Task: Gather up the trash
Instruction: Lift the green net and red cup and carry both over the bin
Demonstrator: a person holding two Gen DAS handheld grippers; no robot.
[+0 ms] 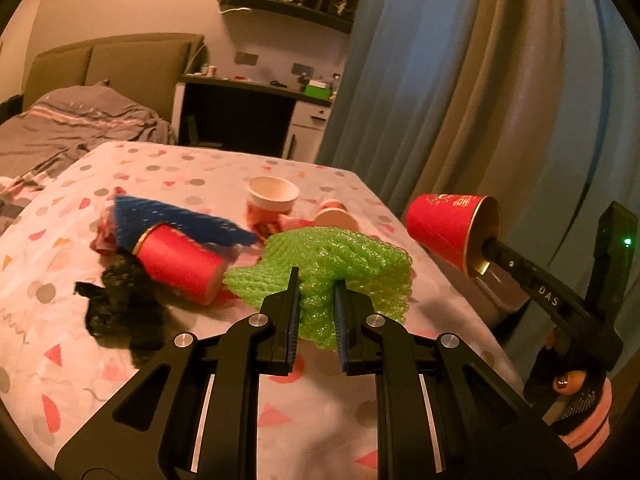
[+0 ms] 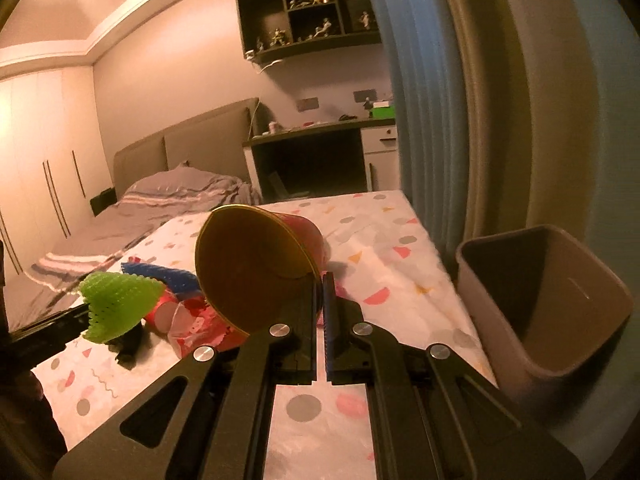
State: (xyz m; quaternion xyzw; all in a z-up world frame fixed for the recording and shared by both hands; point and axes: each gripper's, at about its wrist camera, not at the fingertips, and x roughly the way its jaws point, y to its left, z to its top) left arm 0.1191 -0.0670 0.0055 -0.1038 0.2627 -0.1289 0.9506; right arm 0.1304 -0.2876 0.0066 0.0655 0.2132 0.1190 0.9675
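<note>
Two tongs lifted over a bench (image 1: 328, 416) with a confetti-print cloth, each with trash in its grip.

Left tongs (image 1: 317, 280): pinching a crumpled green net (image 1: 340, 264), squeezed between the blue pads, jaws narrowed but not touching. Seen from the right wrist view as well, far to the left of the right tongs, green net (image 2: 120, 304) raised above the bench.

Left of the left tongs, on the bench: a black scrap (image 1: 120, 312), crumpled. Just beyond it, a red cup (image 1: 180, 268) on its side, base toward the camera. Over its far end, a blue net (image 1: 176, 220). Ahead of the left tongs, beyond the green net: a white cup (image 1: 272, 200) upright, open mouth up, and just right of it another small cup (image 1: 334, 216) lying over, blurred. Between these, some pink and red wrapper bits, too blurred to tell more.

Right of the left tongs, off the bench edge: right tongs (image 2: 323, 280) pressed together on the rim of a second red cup (image 2: 260, 268), one finger inside the gold-lined mouth, one outside. Cup held tilted, mouth toward the camera in the right wrist view, clear of the bench. Same cup (image 1: 452, 228) in the left wrist view, sideways in the air, with the person's hand (image 1: 572, 384) on the handle behind it.

Right of the right tongs, beside the bench: a grey bin (image 2: 560, 340), open-topped, near a blue curtain (image 2: 420, 100).
</note>
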